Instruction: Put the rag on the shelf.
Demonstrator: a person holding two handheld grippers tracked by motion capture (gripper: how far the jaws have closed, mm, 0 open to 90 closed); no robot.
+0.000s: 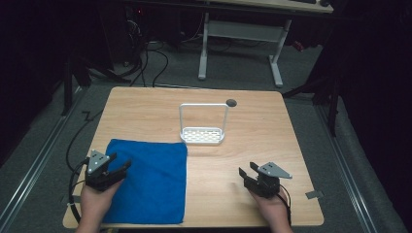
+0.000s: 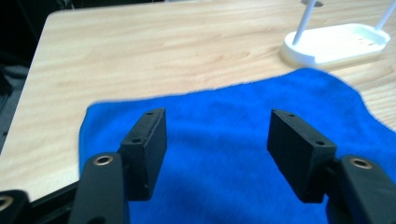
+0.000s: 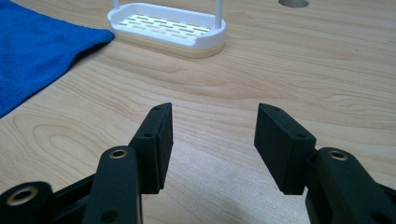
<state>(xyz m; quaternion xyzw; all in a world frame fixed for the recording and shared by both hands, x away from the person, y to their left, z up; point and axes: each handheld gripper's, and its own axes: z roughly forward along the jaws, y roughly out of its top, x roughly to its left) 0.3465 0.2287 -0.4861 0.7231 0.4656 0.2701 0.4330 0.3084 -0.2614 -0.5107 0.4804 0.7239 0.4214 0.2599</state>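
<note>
Here, both tools hang spread and empty, with the blue cloth lying flat on the table.

The left tool [image 1: 116, 170] hovers over the left part of the blue cloth [image 1: 148, 179], its jaws wide apart and nothing between them; the right tool [image 1: 246, 174] sits over bare table [image 1: 252, 126] to the right of the cloth, jaws equally wide. The cloth covers the near-left part of the table, its far right corner just short of the white rack [image 1: 203, 135]. This looks like a pause between grips. Next, the left tool would probably need to drop onto an edge or corner and pinch it.
</note>
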